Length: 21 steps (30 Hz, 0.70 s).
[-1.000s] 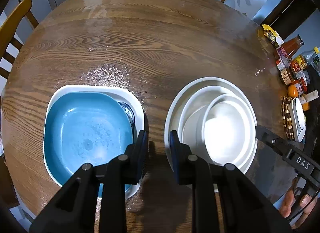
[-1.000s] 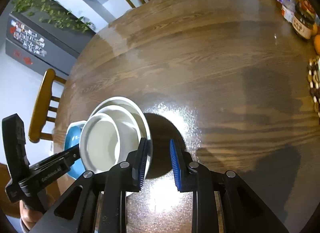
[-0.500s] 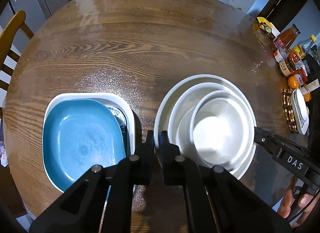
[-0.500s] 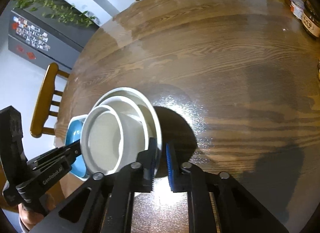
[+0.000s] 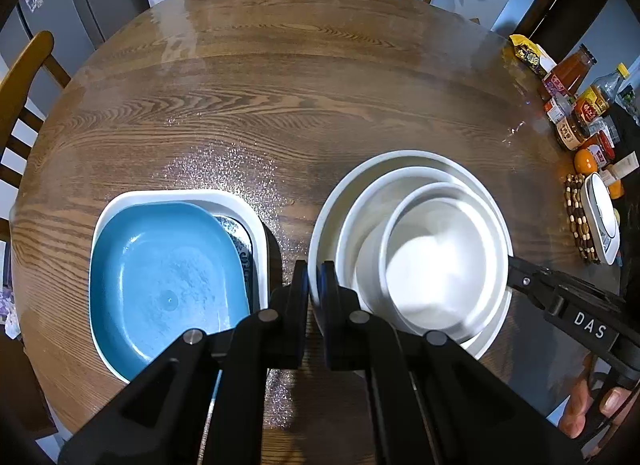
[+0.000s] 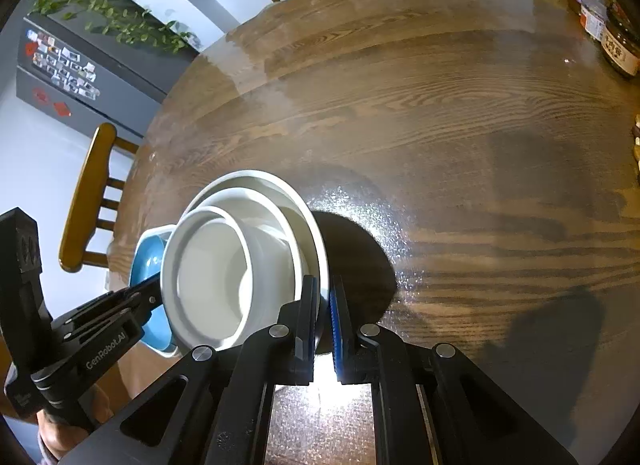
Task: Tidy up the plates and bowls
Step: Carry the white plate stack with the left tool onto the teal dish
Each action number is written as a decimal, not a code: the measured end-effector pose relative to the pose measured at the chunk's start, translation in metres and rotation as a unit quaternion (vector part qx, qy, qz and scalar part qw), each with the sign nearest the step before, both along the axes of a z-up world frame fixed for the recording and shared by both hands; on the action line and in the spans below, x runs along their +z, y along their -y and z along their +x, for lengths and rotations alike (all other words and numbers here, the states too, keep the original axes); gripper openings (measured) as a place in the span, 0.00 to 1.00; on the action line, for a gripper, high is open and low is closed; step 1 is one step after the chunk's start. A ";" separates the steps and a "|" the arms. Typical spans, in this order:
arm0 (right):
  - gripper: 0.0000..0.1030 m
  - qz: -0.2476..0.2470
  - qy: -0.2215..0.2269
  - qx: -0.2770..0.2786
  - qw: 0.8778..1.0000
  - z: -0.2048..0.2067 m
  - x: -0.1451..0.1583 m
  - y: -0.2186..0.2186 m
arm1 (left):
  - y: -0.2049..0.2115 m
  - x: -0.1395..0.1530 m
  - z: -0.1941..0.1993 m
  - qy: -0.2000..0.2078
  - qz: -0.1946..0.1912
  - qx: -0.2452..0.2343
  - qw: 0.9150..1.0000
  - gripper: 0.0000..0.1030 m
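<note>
Both tongs (image 5: 314,285) (image 6: 325,305) have closed onto the white plate's (image 5: 408,161) opposite rims.

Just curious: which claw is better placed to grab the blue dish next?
Left. The left claw pinches the rim of the white plate right beside the blue dish; the right claw holds the opposite rim, across the bowls.

You have a round wooden table (image 5: 304,77) with a glossy top. Near its near edge a white square dish (image 5: 240,205) sits on the wood beside a wide white plate (image 5: 400,159), just apart from it. Along the right edge stand sauce bottles and jars (image 5: 576,105), a snack packet (image 5: 530,57), oranges (image 5: 586,161) and a beaded trivet (image 5: 578,221).
</note>
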State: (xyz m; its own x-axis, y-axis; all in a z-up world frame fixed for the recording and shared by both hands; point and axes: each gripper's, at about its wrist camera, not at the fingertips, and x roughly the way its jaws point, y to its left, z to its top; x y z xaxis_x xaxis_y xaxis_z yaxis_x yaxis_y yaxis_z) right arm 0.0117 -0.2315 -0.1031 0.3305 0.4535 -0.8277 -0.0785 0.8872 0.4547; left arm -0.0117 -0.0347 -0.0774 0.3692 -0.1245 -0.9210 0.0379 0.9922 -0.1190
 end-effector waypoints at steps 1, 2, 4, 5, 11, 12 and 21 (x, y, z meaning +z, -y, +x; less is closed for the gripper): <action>0.10 0.000 0.002 0.000 1.000 0.000 0.001 0.000 | 0.000 0.001 0.000 0.002 0.000 -0.001 1.000 0.01; 0.10 0.000 0.004 -0.001 1.000 -0.001 0.003 0.000 | 0.000 0.003 -0.001 0.006 0.000 -0.001 1.000 0.01; 0.10 0.000 0.007 -0.001 1.000 -0.002 0.005 0.001 | -0.001 0.006 -0.002 0.012 0.002 -0.002 1.000 0.01; 0.10 -0.001 0.010 -0.002 1.000 -0.003 0.007 0.001 | -0.002 0.008 -0.003 0.016 0.003 -0.002 1.000 0.01; 0.10 -0.003 0.022 -0.003 1.000 -0.008 0.017 0.001 | -0.005 0.015 -0.008 0.030 0.002 -0.002 1.000 0.01; 0.10 -0.003 0.024 -0.002 1.000 -0.008 0.018 0.001 | -0.005 0.016 -0.009 0.032 0.002 -0.002 0.999 0.01; 0.10 -0.007 0.039 0.000 0.999 -0.017 0.032 -0.003 | -0.011 0.027 -0.019 0.051 0.000 0.002 0.999 0.01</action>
State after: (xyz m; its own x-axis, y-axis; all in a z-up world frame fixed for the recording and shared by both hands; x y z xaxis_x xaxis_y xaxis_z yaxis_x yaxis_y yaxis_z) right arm -0.0053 -0.2289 -0.0713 0.3953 0.4422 -0.8051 -0.1128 0.8932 0.4353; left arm -0.0310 -0.0237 -0.0505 0.4620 -0.1236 -0.8782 0.0458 0.9922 -0.1156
